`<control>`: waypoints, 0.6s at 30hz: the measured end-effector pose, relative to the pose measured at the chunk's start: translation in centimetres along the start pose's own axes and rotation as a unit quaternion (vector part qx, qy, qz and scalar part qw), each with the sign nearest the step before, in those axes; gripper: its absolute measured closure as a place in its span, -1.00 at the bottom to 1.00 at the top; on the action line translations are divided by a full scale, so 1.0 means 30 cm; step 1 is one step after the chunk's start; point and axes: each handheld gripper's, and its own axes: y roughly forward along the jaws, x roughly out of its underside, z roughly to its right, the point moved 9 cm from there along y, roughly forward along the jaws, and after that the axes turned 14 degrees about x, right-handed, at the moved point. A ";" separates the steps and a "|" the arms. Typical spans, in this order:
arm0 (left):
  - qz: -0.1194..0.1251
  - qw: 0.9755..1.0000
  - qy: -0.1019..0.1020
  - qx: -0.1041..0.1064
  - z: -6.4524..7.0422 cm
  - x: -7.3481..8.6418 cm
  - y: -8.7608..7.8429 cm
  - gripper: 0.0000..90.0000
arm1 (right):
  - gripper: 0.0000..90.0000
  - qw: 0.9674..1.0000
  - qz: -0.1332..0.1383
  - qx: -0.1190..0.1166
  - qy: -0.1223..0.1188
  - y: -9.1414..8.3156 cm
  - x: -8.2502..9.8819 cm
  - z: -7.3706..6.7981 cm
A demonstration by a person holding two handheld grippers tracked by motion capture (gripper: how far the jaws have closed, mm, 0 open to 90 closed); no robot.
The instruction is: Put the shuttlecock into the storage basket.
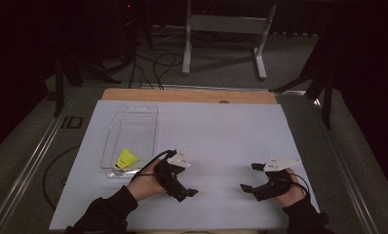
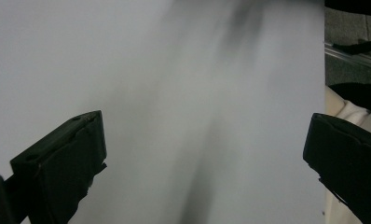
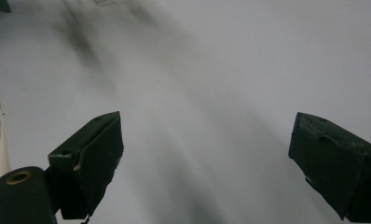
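Clear plastic tray (image 1: 133, 124) sits on the left side of the pale sheet (image 1: 221, 131) that covers the table, and there's a small yellow piece (image 1: 127, 158) lying in its near end, close to the front wall. That yellow thing looks like what the work is about, since it's the nearest object to either tool. The left gripper (image 1: 184, 187) is just beside the tray's near right corner, low over the sheet, jaws spread wide with nothing between them; its own view has the two black jaws (image 2: 62, 168) far apart over blank sheet. The right gripper (image 1: 248, 178) is well apart from the tray on the right side of the table, also splayed open and empty, same story in its view (image 3: 88, 163). My read: this is the very start, nothing picked up yet. The left gripper points away from the tray toward the middle, so the next move probably means swinging it back left and over the tray wall, then dropping in on the yellow piece.
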 end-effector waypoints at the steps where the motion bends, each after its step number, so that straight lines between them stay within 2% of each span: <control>1: -0.002 1.000 0.001 0.000 0.003 0.010 0.001 -1.00 | -0.77 1.000 0.000 -0.001 0.001 0.000 0.000 -0.003; 4: 0.001 1.000 -0.004 0.005 0.011 0.035 0.004 -1.00 | -0.77 1.000 0.000 -0.002 0.001 0.000 -0.002 -0.008; 8: -0.009 1.000 -0.004 0.008 0.018 0.080 0.011 -1.00 | -0.77 1.000 -0.002 -0.006 0.001 0.001 0.007 -0.014; 14: -0.008 1.000 -0.007 -0.008 0.016 0.144 0.004 -1.00 | -0.77 1.000 -0.004 -0.008 0.002 -0.001 0.015 -0.023; 18: -0.006 1.000 -0.011 -0.006 0.023 0.185 -0.007 -1.00 | -0.77 1.000 -0.005 -0.008 0.000 -0.001 0.018 -0.028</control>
